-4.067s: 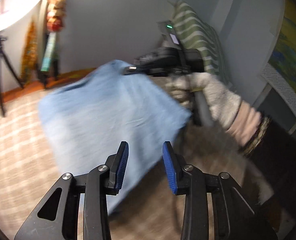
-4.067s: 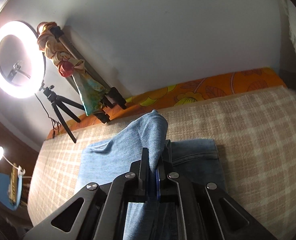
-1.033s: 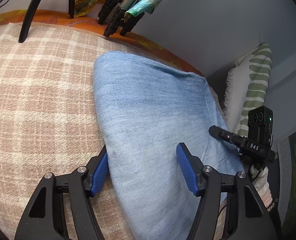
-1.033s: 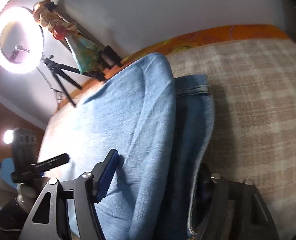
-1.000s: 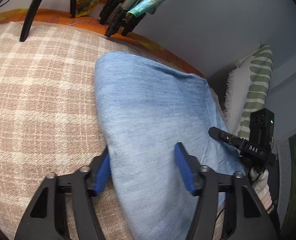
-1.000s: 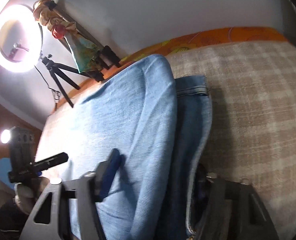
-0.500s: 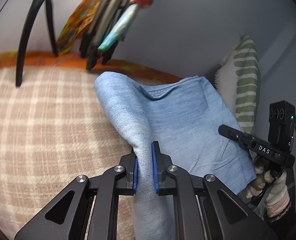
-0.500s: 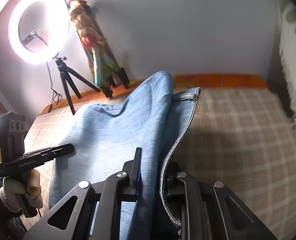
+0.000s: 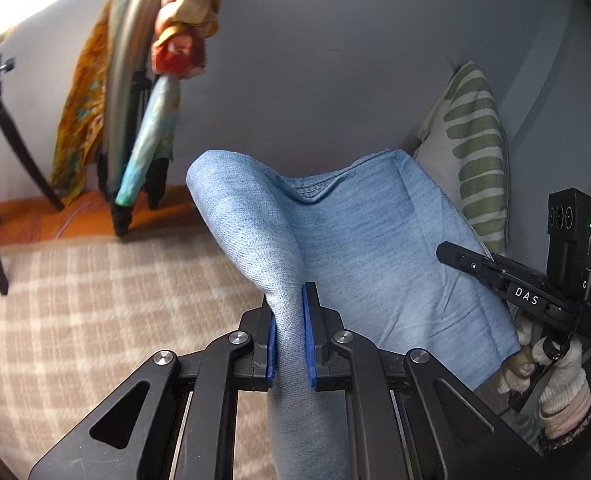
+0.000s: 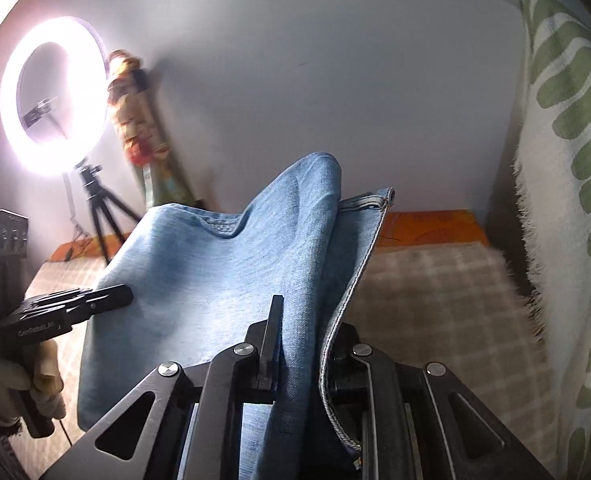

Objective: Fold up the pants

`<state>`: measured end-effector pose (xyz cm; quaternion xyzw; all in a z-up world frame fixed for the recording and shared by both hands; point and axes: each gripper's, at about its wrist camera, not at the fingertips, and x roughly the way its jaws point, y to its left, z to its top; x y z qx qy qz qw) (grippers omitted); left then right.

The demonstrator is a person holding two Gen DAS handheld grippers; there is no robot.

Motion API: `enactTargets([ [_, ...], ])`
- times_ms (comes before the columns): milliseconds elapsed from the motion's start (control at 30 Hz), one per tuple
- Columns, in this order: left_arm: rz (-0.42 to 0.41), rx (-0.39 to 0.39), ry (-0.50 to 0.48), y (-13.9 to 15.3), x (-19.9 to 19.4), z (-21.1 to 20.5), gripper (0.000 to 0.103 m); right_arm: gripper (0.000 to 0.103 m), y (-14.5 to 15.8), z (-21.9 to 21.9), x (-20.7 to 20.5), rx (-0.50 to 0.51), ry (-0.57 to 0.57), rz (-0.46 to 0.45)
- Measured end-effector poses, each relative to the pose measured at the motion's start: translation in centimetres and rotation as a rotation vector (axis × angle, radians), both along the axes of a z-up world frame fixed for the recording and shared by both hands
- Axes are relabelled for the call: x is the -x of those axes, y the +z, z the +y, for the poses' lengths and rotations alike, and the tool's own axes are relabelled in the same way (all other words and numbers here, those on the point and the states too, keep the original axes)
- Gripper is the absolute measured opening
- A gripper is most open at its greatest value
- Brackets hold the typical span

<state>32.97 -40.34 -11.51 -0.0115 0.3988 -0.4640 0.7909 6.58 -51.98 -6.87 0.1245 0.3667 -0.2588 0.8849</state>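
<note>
Left wrist, left tongs clamping pants; right tongs likewise

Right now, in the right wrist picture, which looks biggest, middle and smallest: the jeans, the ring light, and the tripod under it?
1. Jeans, biggest, though they are nearest the camera.
2. Ring light, clearly smaller.
3. Tripod, smallest; part of it hides behind the denim.

The left gripper pinches a raised fold of light-blue jeans above the plaid blanket, the right gripper gripping their right edge.
</note>
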Motion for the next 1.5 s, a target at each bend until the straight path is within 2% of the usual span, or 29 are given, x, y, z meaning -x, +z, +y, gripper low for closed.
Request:
enactTargets([
  [200,-0.021,-0.076,-0.006,-1.9,-0.6,-3.3,0.009,0.014,-2.6,-3.7,-1.1,-0.031,-0.069,0.033],
  [400,-0.031,-0.122,-0.008,-3.3,-0.4,-4.6,0.01,0.015,-4.6,-4.7,-1.0,-0.054,-0.102,0.058],
  [467,-0.035,-0.139,-0.011,-3.2,-0.4,-4.9,0.011,0.019,-4.7,-5.0,-0.8,-0.061,-0.113,0.068],
  [533,-0.039,-0.166,-0.005,-3.2,-0.3,-5.0,0.013,0.034,-4.4,-5.0,-0.7,-0.025,-0.144,0.087],
  [733,-0.045,-0.184,0.003,-3.1,-0.1,-3.8,0.019,0.053,-2.9,-4.8,0.2,-0.01,-0.19,0.073],
  [833,-0.064,-0.182,0.018,-2.6,0.3,-2.9,0.029,0.055,-2.3,-4.1,0.8,-0.01,-0.189,0.054],
  [900,-0.08,-0.167,0.022,-1.8,0.8,-2.2,0.04,0.058,-1.8,-3.5,0.9,-0.002,-0.191,0.056],
  [967,-0.104,-0.161,0.028,-1.2,1.4,-1.6,0.062,0.065,-1.4,-2.8,0.9,0.012,-0.192,0.059],
  [1000,-0.119,-0.159,0.033,-0.8,1.7,-1.2,0.065,0.069,-1.2,-2.3,0.9,0.014,-0.19,0.057],
  [1067,-0.141,-0.154,0.029,0.1,2.6,-0.3,0.065,0.072,-0.6,-1.1,0.9,0.022,-0.184,0.053],
  [1167,-0.148,-0.147,0.021,0.9,3.4,0.6,0.069,0.083,0.3,1.1,0.9,0.058,-0.177,0.053],
  [1500,-0.191,-0.105,0.034,4.4,7.5,6.8,0.073,0.097,2.5,8.5,1.4,0.091,-0.177,0.044],
])
